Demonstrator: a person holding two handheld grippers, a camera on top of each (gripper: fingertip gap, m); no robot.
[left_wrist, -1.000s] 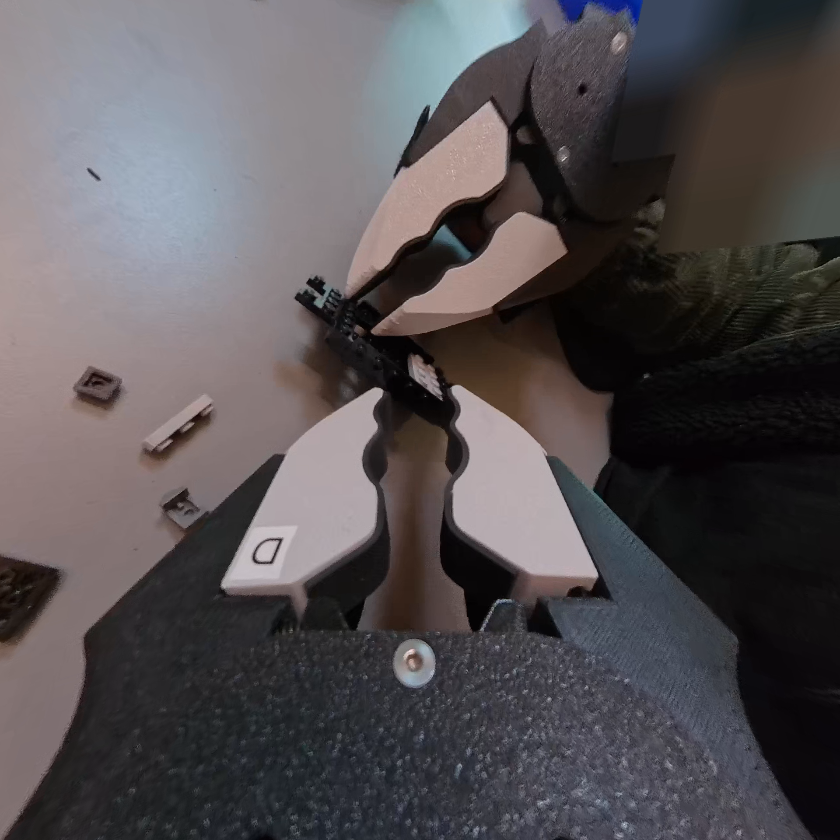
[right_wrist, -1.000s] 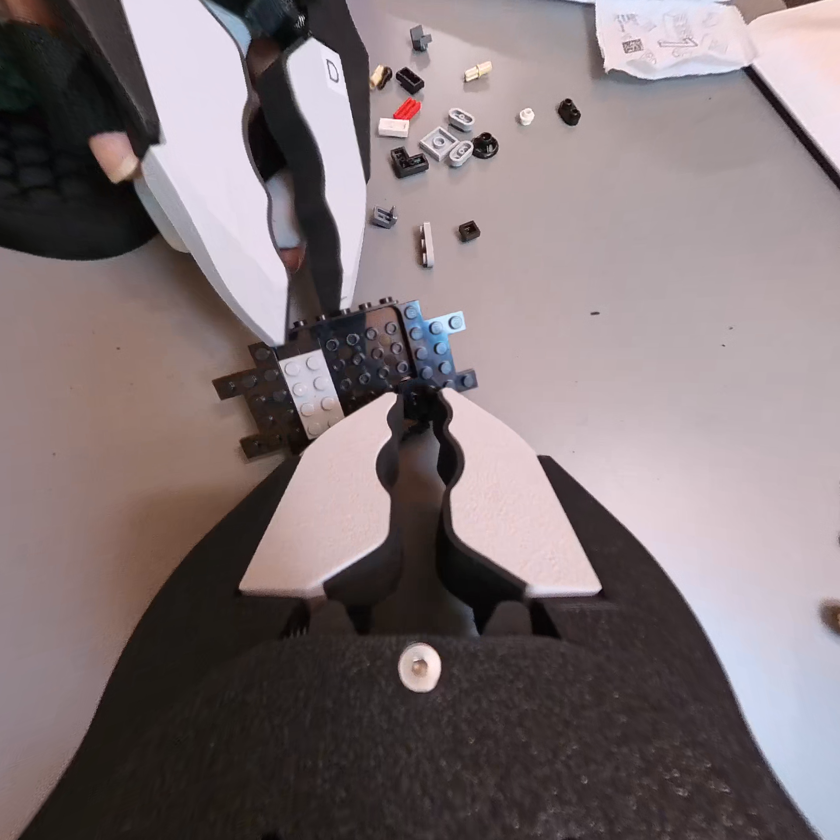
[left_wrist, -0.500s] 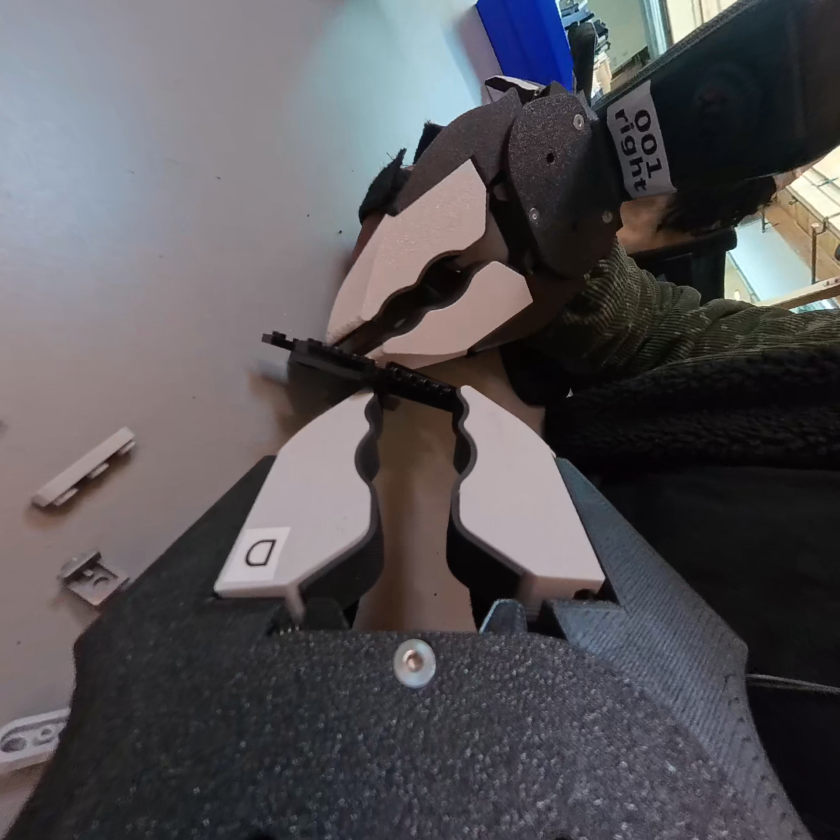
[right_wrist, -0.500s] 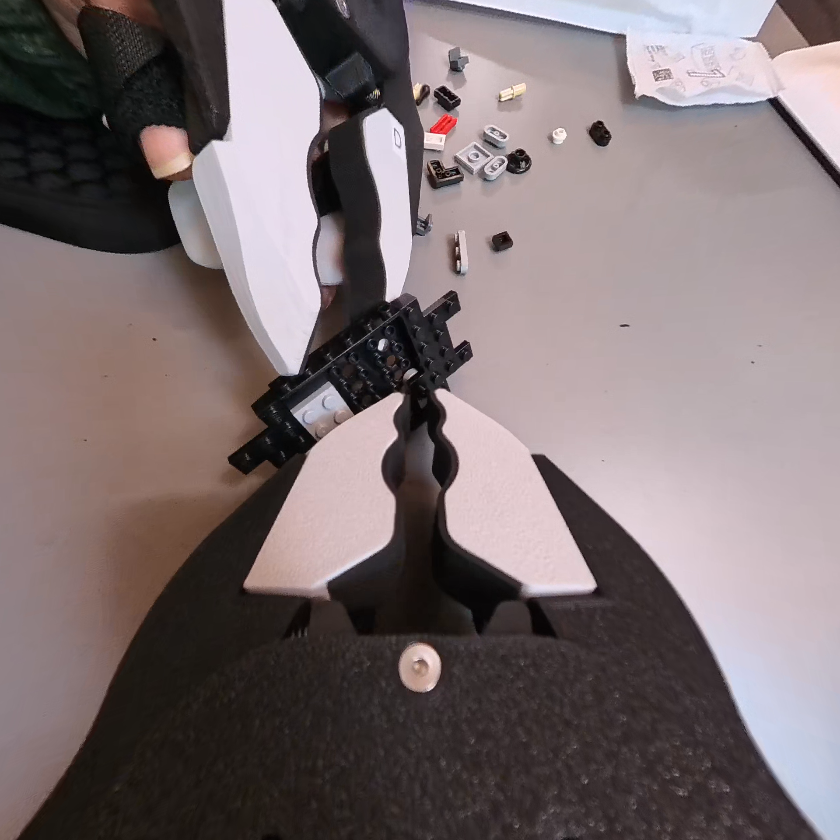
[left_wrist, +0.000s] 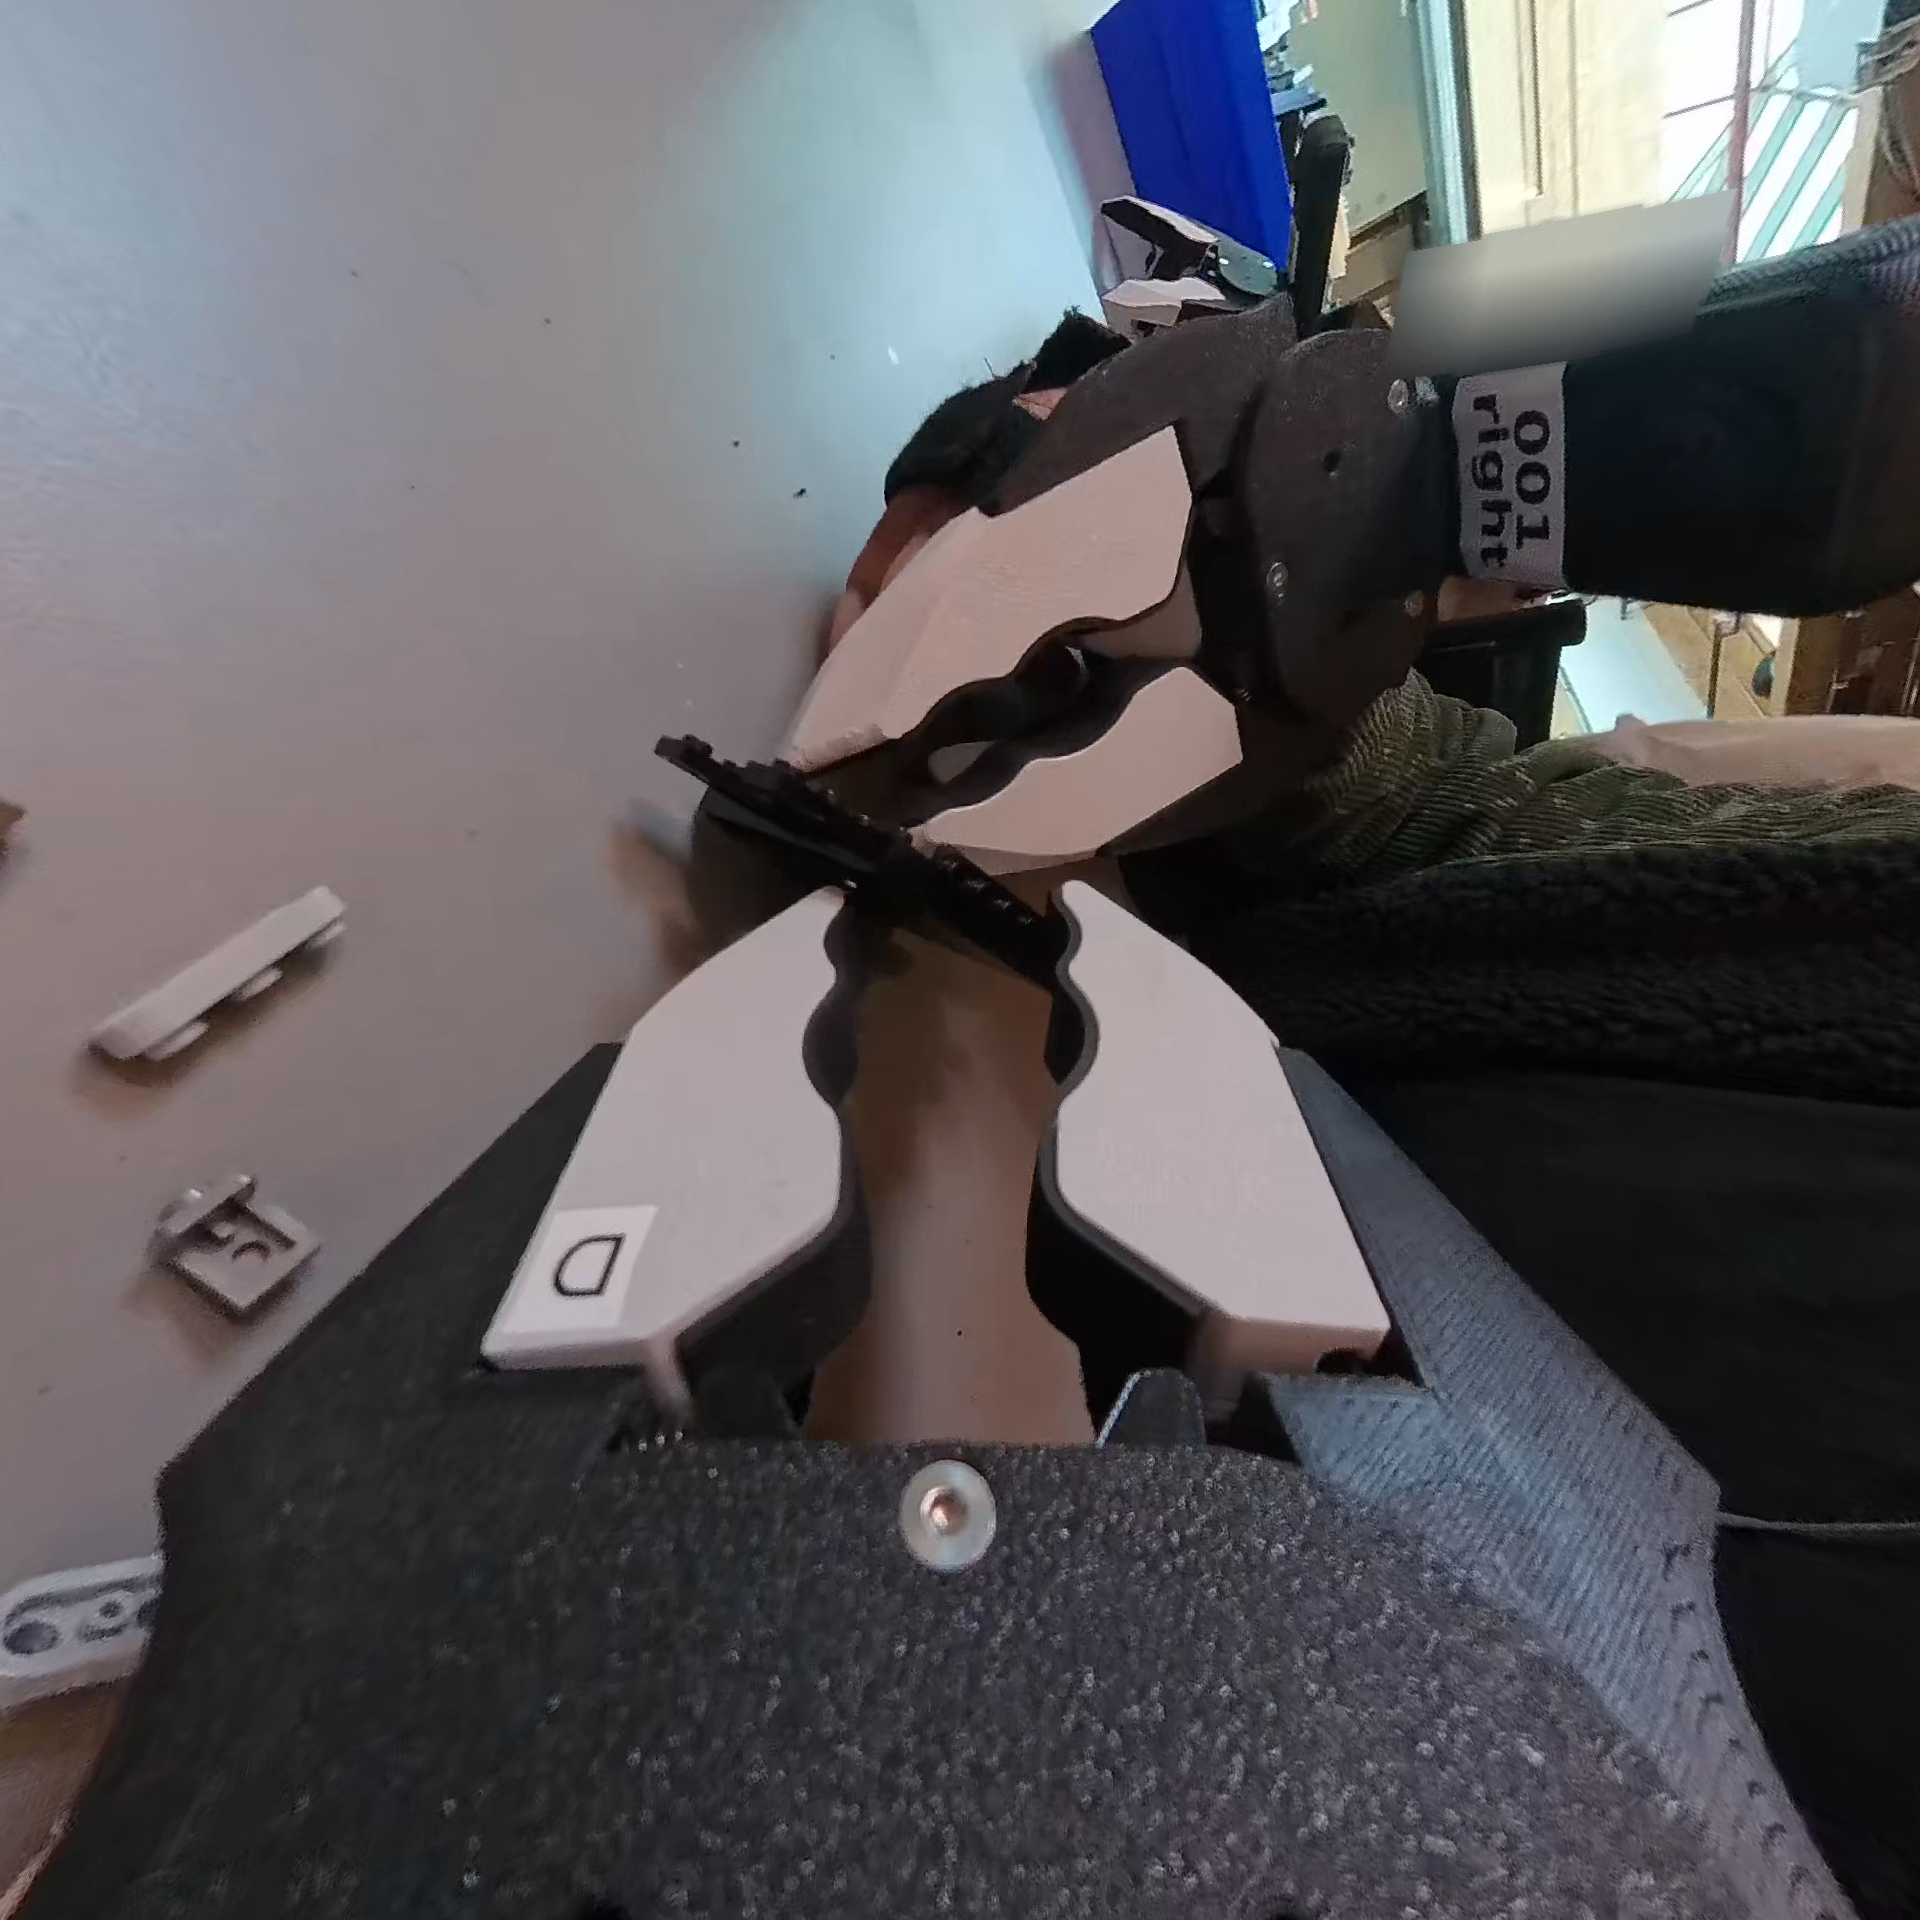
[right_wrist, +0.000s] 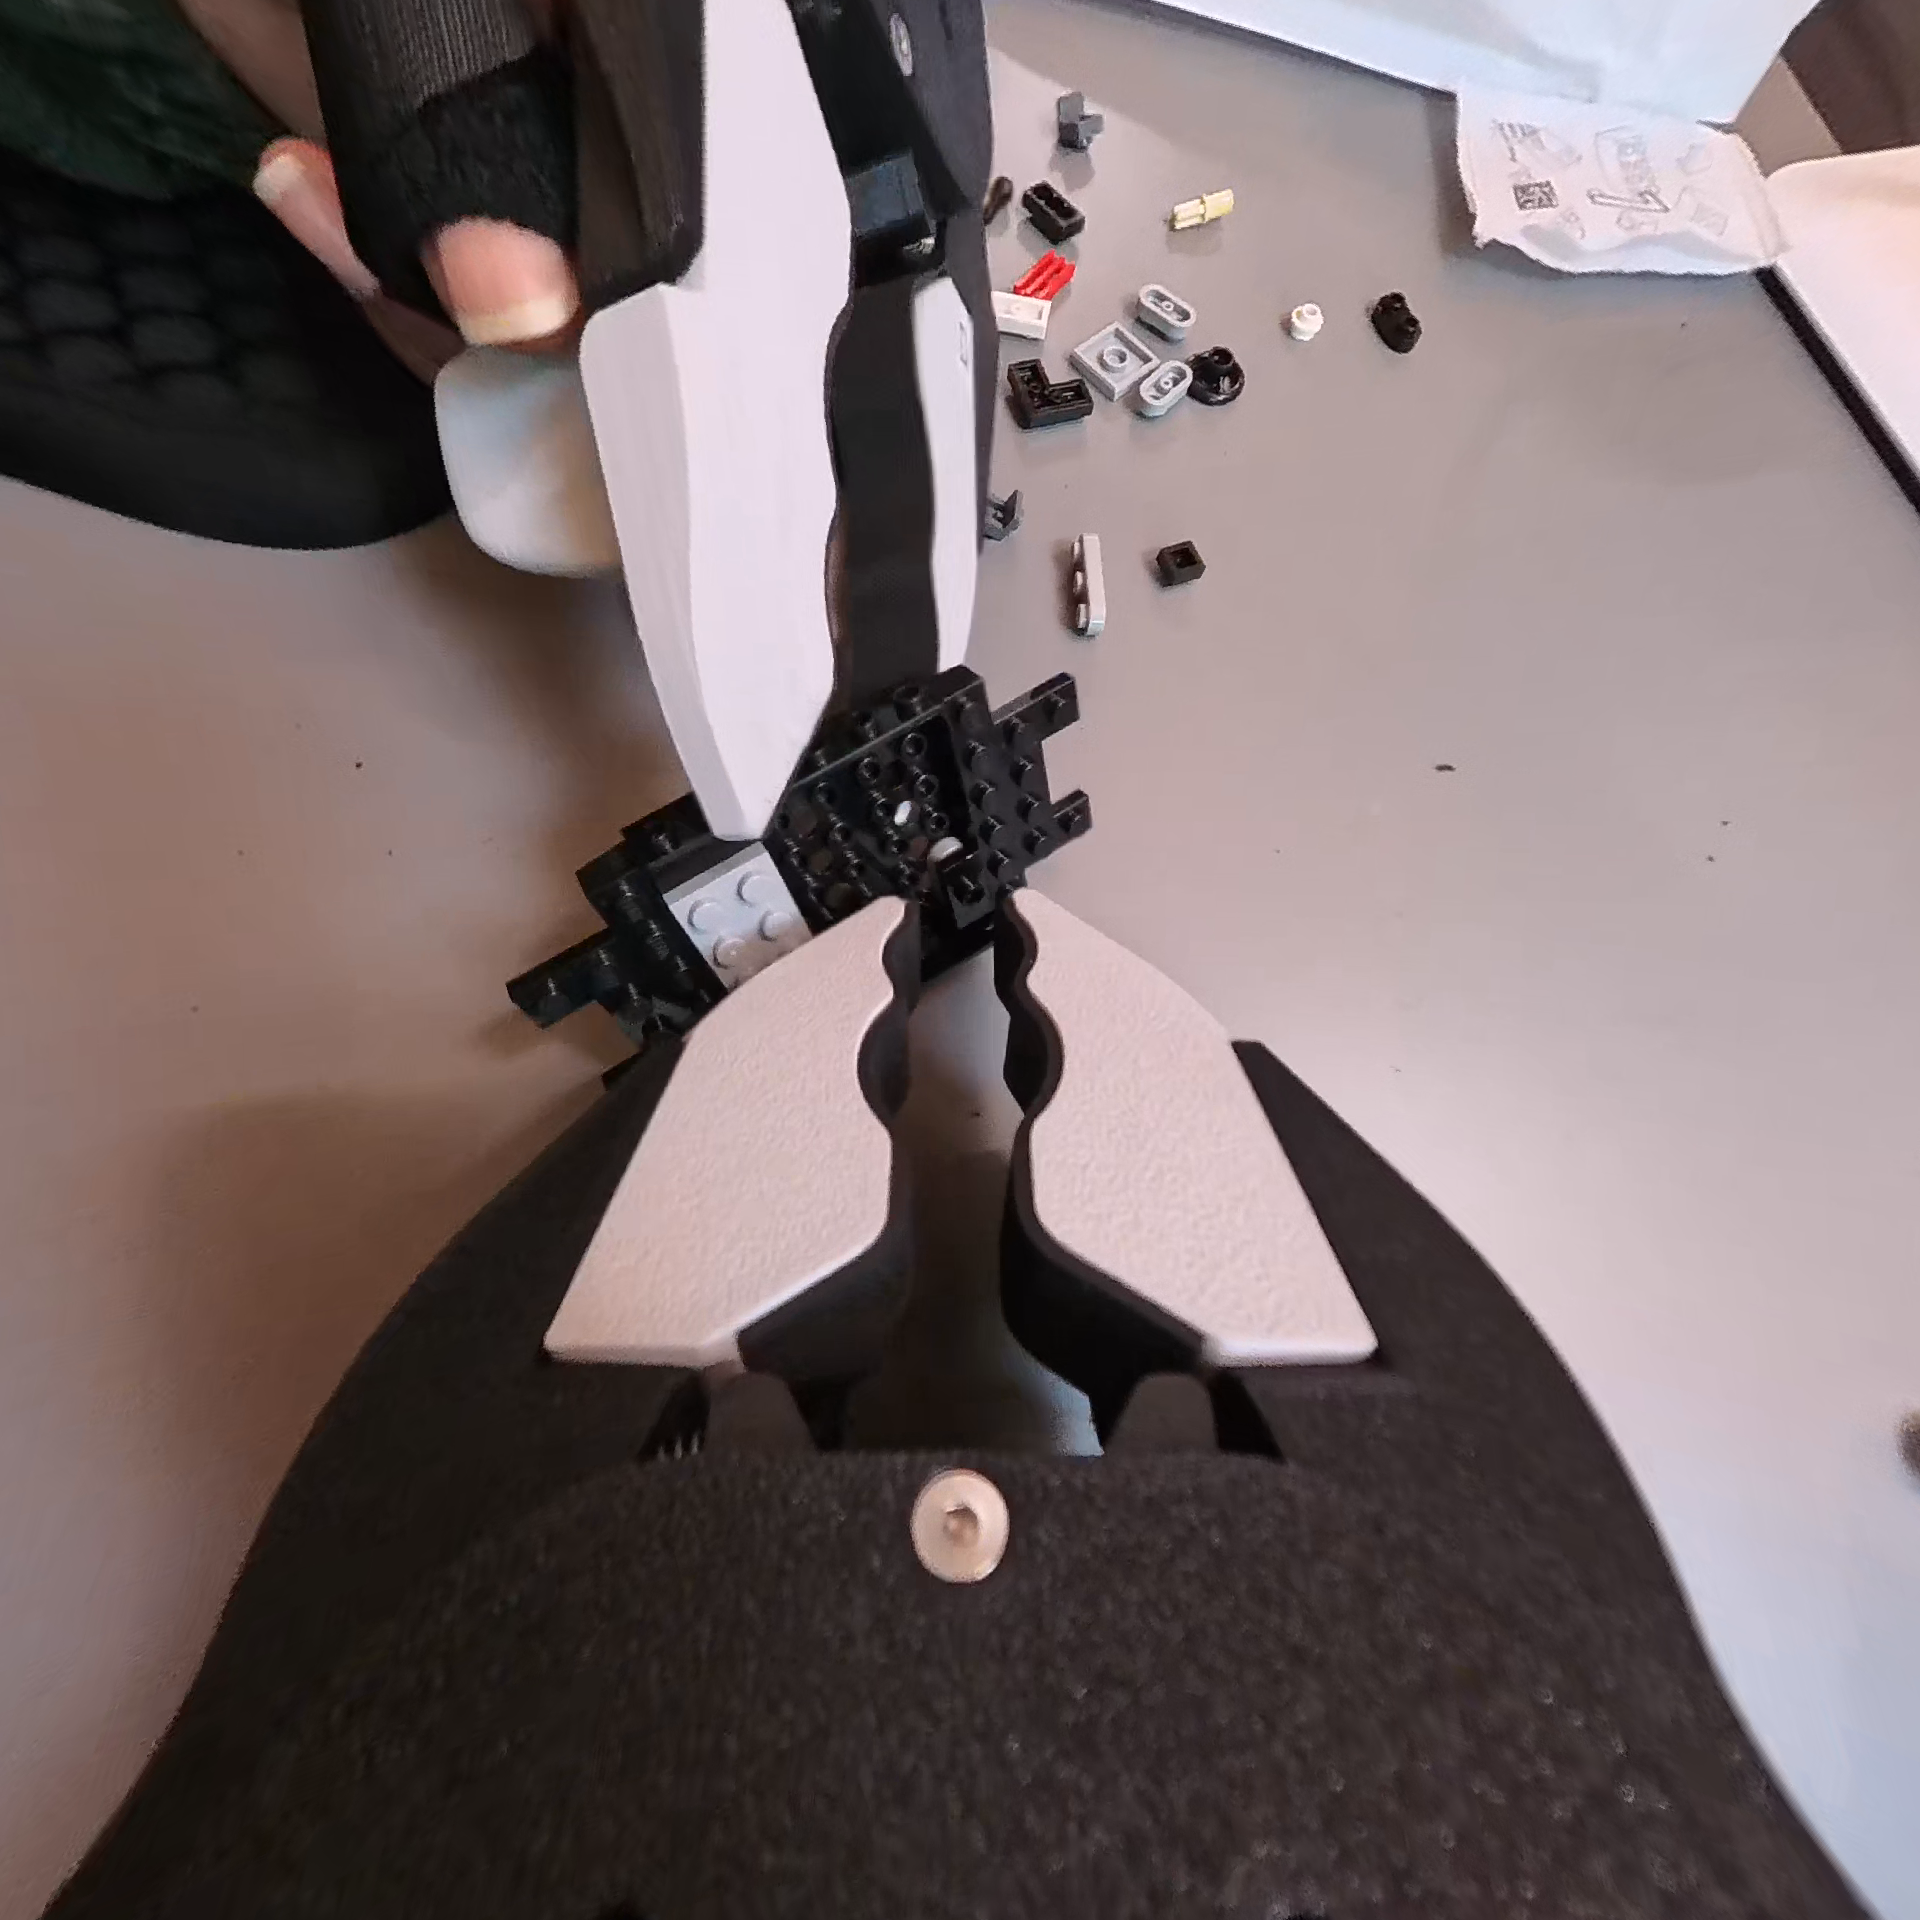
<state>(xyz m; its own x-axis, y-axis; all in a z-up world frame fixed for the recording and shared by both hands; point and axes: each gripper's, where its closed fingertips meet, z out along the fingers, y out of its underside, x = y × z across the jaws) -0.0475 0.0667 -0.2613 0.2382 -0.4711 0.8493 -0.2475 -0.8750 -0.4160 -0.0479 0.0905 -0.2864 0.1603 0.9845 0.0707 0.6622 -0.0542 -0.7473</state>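
Black brick assy (right_wrist: 914, 821) btwn both jaws.

brick plate (right_wrist: 894, 821) between both grippers | loose bricks (right_wrist: 1122, 353) behind

a grey bench (right_wrist: 1455, 935) carries loose bricks. a grey strip (right_wrist: 1086, 585) lies on it, with a small black square brick (right_wrist: 1180, 564) just right of it and a dark grey clip (right_wrist: 1003, 516) just left. beyond the strip sit a black l-piece (right_wrist: 1044, 393), a grey square plate (right_wrist: 1112, 361), a black round piece (right_wrist: 1214, 376), a red piece (right_wrist: 1047, 278), a white stud (right_wrist: 1304, 322) and a cream pin (right_wrist: 1202, 208). far beyond and right of the strip lies a crumpled printed sheet (right_wrist: 1621, 197).
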